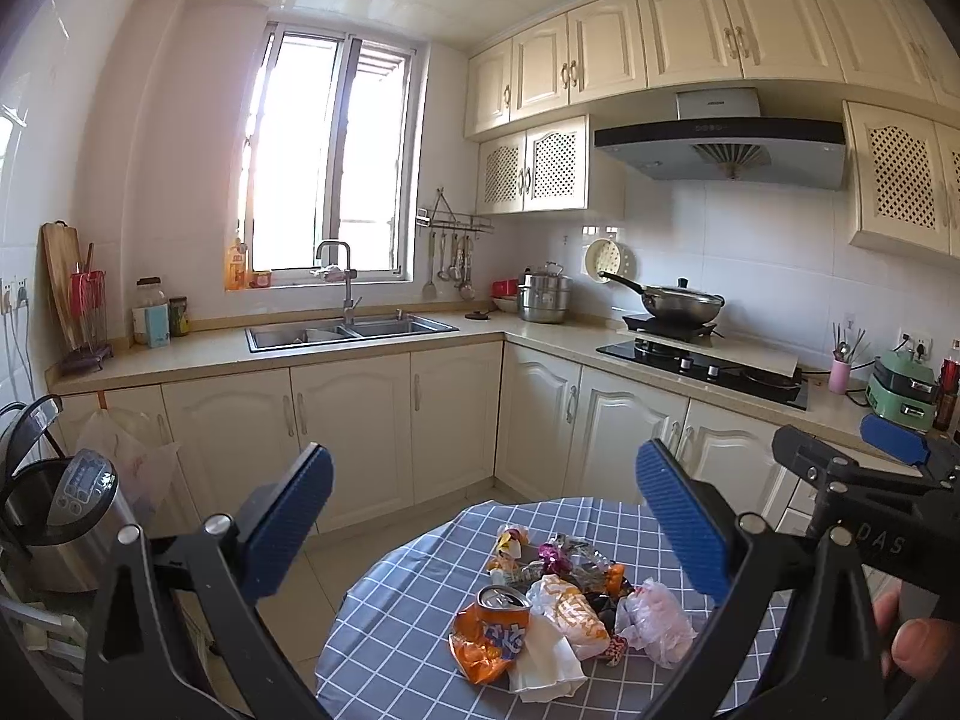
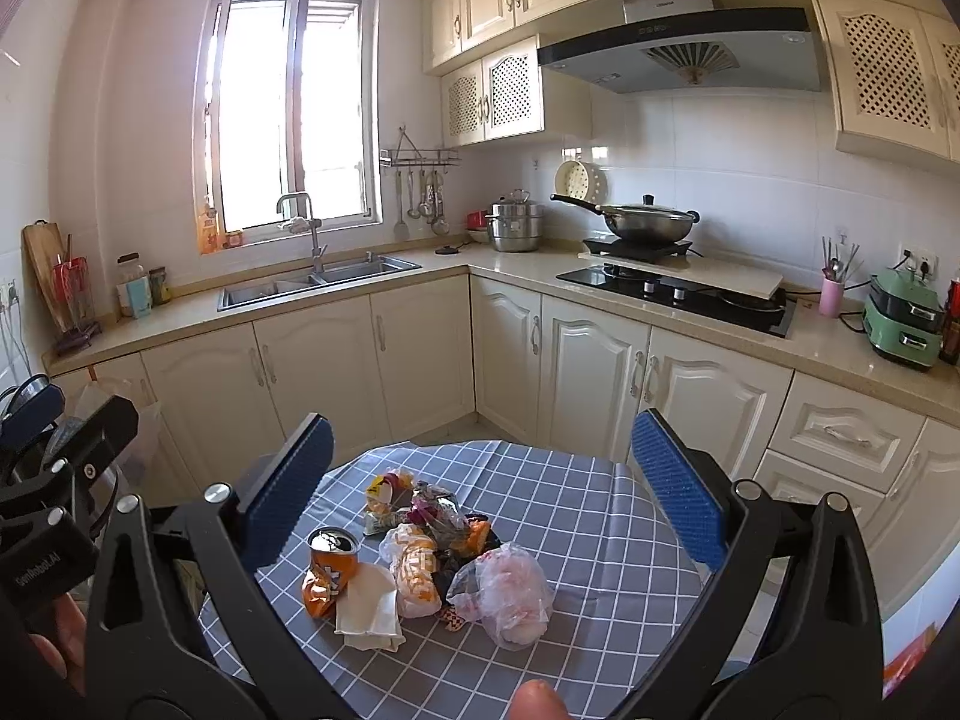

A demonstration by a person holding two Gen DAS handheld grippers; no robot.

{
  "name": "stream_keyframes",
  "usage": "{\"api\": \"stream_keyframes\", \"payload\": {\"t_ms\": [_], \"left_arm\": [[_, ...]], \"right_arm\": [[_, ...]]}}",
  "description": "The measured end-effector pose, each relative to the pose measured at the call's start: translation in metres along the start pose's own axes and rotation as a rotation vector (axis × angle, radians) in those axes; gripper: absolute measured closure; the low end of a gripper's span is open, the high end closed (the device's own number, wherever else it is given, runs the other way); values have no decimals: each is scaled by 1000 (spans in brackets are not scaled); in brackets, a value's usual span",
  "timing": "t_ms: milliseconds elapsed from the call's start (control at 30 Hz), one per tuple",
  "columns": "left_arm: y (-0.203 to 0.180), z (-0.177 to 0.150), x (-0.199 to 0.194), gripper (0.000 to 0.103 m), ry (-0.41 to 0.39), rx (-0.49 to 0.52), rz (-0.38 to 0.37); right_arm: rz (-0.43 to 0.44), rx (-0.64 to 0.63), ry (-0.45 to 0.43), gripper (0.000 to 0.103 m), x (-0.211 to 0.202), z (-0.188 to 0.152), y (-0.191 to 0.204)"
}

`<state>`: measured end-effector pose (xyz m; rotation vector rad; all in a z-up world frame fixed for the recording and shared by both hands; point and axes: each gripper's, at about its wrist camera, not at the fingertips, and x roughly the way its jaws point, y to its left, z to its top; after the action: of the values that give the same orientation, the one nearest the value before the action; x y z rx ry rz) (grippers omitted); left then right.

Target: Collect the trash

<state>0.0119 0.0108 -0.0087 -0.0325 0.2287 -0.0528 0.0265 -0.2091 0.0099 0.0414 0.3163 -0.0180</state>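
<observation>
A pile of trash lies on a round table with a blue checked cloth (image 1: 408,618) (image 2: 576,504). It holds a crushed orange soda can (image 1: 495,621) (image 2: 329,564), a white napkin (image 1: 543,657) (image 2: 369,606), an orange and white wrapper (image 1: 570,612) (image 2: 414,576), a clear plastic bag (image 1: 657,618) (image 2: 507,597) and small candy wrappers (image 1: 558,558) (image 2: 420,501). My left gripper (image 1: 483,531) is open and empty, above and before the pile. My right gripper (image 2: 480,492) is open and empty, above the pile. Each gripper also shows in the other's view, the right one (image 1: 864,468) and the left one (image 2: 66,438).
Cream kitchen cabinets and a counter with a steel sink (image 1: 351,330) (image 2: 318,285) run behind the table. A stove with a wok (image 1: 681,303) (image 2: 645,225) is at right. A plastic bag hangs from the counter at left (image 1: 129,456) (image 2: 129,420). A steel kettle (image 1: 66,516) stands at left.
</observation>
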Motion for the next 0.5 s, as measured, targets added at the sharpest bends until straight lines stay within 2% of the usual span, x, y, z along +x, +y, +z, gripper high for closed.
{"api": "stream_keyframes", "payload": {"t_ms": [500], "left_arm": [[5, -8, 9, 4, 25, -11, 16]], "right_arm": [[3, 1, 14, 5, 7, -2, 1]]}}
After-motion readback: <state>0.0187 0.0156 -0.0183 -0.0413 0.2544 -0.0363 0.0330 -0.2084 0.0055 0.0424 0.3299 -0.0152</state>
